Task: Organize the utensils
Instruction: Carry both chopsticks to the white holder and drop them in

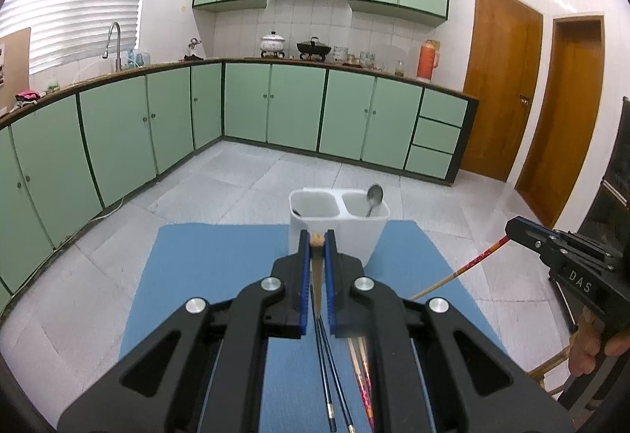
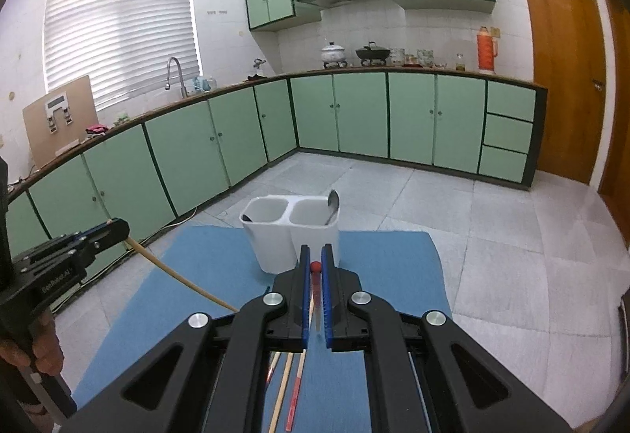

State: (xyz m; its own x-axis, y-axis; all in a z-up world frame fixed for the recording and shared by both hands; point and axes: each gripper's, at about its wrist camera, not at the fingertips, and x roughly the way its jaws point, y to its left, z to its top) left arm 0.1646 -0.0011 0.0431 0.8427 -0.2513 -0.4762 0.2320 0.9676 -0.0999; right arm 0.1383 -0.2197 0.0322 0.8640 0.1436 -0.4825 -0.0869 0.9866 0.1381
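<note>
Grippers [image 1: 317, 241] [image 2: 315, 260] clamping chopsticks [image 1: 317, 267] [image 2: 315, 277] — holder [image 1: 338, 232] ahead

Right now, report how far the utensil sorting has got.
Done: a spoon stands in the white holder's right cup, and a dark tip shows in its left cup. In hand: the left gripper grips a plain chopstick, the right gripper a red-tipped chopstick. Left: dark chopsticks and more still lie on the blue mat.
</note>
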